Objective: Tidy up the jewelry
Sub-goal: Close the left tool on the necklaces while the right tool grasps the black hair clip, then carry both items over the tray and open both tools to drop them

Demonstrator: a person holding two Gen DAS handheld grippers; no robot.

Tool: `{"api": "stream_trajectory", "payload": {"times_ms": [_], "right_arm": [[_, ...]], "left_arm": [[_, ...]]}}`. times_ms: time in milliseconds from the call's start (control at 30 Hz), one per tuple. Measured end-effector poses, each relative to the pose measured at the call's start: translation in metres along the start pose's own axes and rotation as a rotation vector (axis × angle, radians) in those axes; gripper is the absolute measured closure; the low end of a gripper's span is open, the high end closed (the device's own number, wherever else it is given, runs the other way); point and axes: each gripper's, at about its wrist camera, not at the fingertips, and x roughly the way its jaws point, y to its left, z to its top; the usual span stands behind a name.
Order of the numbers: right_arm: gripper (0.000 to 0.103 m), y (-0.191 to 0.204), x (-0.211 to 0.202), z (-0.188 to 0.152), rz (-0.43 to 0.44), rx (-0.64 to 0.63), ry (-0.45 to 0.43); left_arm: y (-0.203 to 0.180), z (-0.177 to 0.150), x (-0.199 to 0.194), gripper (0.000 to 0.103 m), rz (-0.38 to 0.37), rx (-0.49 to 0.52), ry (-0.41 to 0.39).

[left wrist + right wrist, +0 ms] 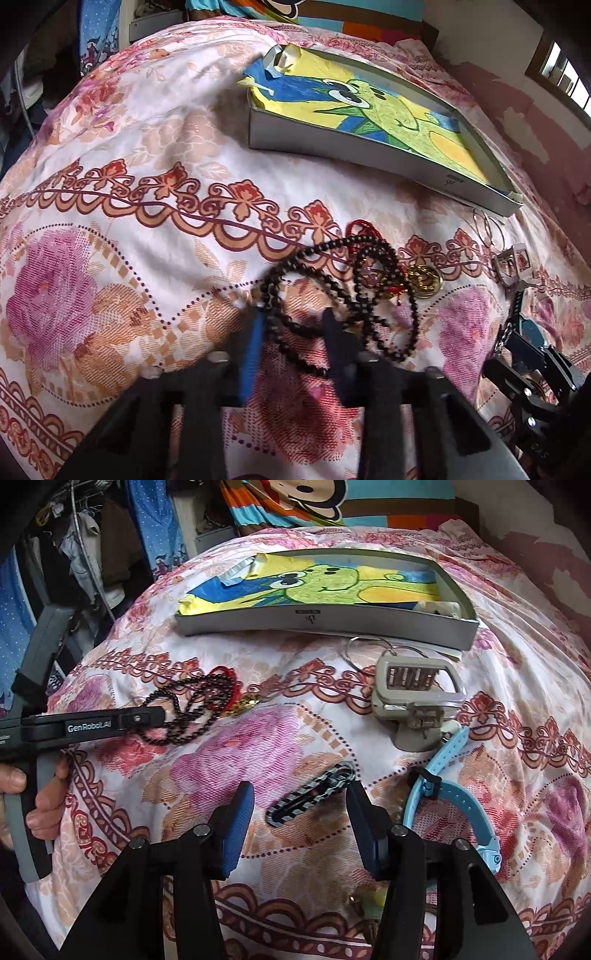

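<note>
Beads fill the left wrist view: a black bead necklace (332, 291) lies in tangled loops on the floral bedsheet (147, 177), caught up with a red cord (360, 229) and a gold pendant (424, 278). The left gripper (293, 325) stands narrowly parted with a strand or two running between its fingers; whether the pads actually pinch them cannot be told. Beyond sits a shallow grey box (332, 144) lined with a cartoon drawing.

From the right wrist view, the right gripper (297, 801) hovers moderately wide and empty over a black-and-silver chain bracelet (314, 797), which lies between its fingers without touching them. A light-blue watch (450, 794) and a beige clip (417, 698) lie just beside it.

The necklace looks light, limp and slippery, likely to snag; bunching several strands mid-loop should hold better than one bead.
</note>
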Motion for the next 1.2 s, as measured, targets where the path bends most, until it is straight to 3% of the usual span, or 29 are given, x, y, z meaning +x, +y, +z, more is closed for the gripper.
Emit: {"api": "stream_trajectory", "payload": {"times_ms": [33,67,233,367,467,600,967,1067,1200], "right_arm": [[0.056,-0.001,0.001,0.000,-0.015,0.005,0.003],[0.056,-0.001,0.001,0.000,-0.024,0.008,0.005],[0.058,0.004,0.007,0.000,-0.068,-0.018,0.009],[0.073,0.009,0.001,-0.002,0.014,-0.037,-0.010],[0.085,0.012,-0.002,-0.004,0.062,-0.052,-0.019],[0.087,0.014,-0.005,-0.006,0.083,-0.061,-0.031],[0.087,0.010,0.006,-0.012,0.094,-0.023,0.042],[0.095,0.013,0.003,-0.012,0.092,-0.034,0.029],[0.095,0.011,-0.012,-0.008,0.126,-0.021,-0.027]], "left_arm": [[-0.001,0.000,-0.001,0.094,0.004,0.007,-0.003],[-0.003,0.000,-0.001,0.096,0.009,0.016,-0.004],[-0.006,-0.002,-0.006,0.097,0.007,0.038,-0.021],[-0.007,-0.006,-0.018,0.097,-0.024,0.057,-0.036],[-0.013,-0.017,-0.031,0.097,-0.093,0.092,-0.022],[-0.026,-0.029,-0.035,0.097,-0.112,0.144,0.005],[-0.026,-0.027,-0.032,0.097,-0.115,0.129,0.025],[-0.032,-0.027,-0.040,0.097,-0.130,0.149,0.016],[-0.043,-0.020,-0.058,0.097,-0.170,0.175,-0.008]]}}
